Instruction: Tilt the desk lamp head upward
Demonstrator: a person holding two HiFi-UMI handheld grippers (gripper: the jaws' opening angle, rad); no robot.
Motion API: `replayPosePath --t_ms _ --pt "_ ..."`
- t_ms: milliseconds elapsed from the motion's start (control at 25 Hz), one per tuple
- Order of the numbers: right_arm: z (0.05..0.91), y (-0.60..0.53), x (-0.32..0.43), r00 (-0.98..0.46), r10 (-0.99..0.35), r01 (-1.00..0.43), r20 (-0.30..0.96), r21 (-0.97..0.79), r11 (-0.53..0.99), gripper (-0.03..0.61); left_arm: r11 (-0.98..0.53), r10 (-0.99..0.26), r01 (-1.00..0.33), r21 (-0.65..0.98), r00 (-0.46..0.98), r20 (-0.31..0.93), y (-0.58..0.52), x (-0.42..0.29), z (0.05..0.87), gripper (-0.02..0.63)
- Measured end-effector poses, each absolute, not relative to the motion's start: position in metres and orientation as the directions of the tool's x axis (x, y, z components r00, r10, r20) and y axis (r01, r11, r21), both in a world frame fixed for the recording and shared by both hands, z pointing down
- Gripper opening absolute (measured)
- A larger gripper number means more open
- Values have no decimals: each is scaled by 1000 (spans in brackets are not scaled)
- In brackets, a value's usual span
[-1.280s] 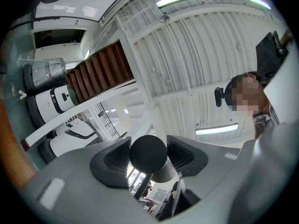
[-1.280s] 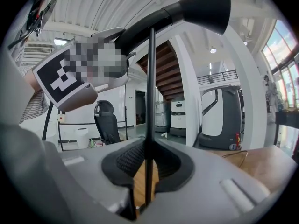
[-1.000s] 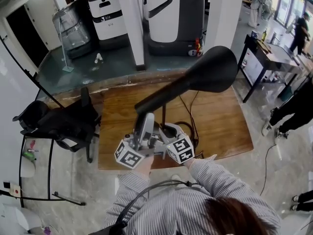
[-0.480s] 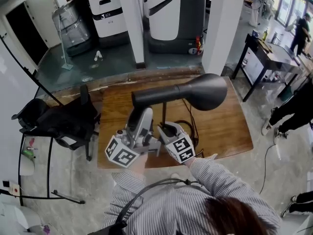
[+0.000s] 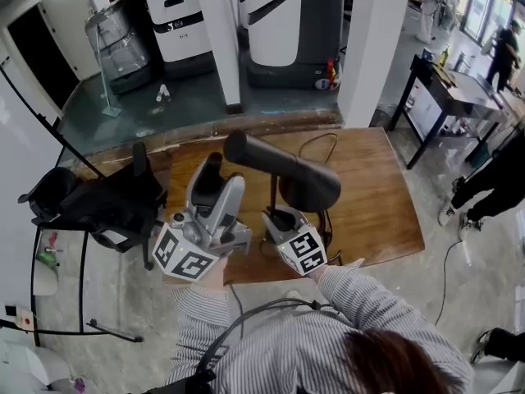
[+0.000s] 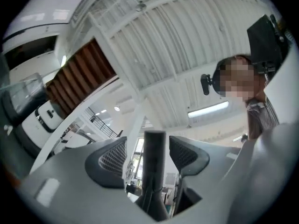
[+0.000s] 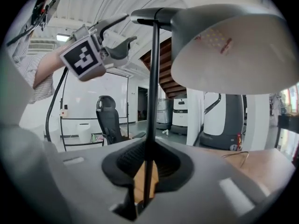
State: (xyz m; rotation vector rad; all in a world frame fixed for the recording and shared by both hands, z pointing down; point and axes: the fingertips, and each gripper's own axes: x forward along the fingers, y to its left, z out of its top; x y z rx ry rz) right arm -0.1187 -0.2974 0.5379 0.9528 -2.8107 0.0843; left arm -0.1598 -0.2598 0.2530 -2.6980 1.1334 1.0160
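Observation:
A black desk lamp stands on the wooden table [image 5: 373,199]. Its head [image 5: 287,175] lies about level, with the shade [image 7: 229,50] facing down and the tail end [image 5: 238,148] toward the left. My left gripper [image 5: 220,175] sits at that tail end. In the left gripper view the tail rod [image 6: 154,171] stands between the jaws of the left gripper [image 6: 154,153], with gaps on both sides, and the jaws are opening. My right gripper [image 5: 277,218] is shut on the thin lamp pole [image 7: 152,87], low down near the base.
A black office chair [image 5: 107,199] stands left of the table. A lamp cable [image 5: 316,142] loops over the tabletop behind the lamp. White machines [image 5: 287,23] and a pillar [image 5: 373,39] stand beyond the table; a person's legs [image 5: 492,187] are at the right.
The lamp's shade end has swung down from high at the right to facing down over the table. The left gripper moved left and up with the tail end, and its jaws have spread off it.

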Motion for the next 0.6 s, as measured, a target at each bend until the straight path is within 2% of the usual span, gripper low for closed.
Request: replayPosePath --t_ms 120,360,440,520,600 --pt "537 -298 -118 -780 -599 -609 180 0 793 46 -742 -604 -667 65 623 -498 -262 -143 214 334" --pt "539 -297 -120 -782 -596 -606 186 2 796 46 -770 -611 -636 43 718 -333 -288 -112 205 348" --pt "539 -297 -120 -782 -595 -606 186 2 796 46 -768 -620 -640 30 730 -289 -294 -105 208 323" --pt "539 -297 -121 -782 -594 -604 187 3 797 46 -779 -607 -626 33 741 -285 -295 -102 208 245" --pt "538 -296 -121 -784 -592 -602 187 5 798 48 -795 -587 -605 40 751 -302 -292 -101 207 214"
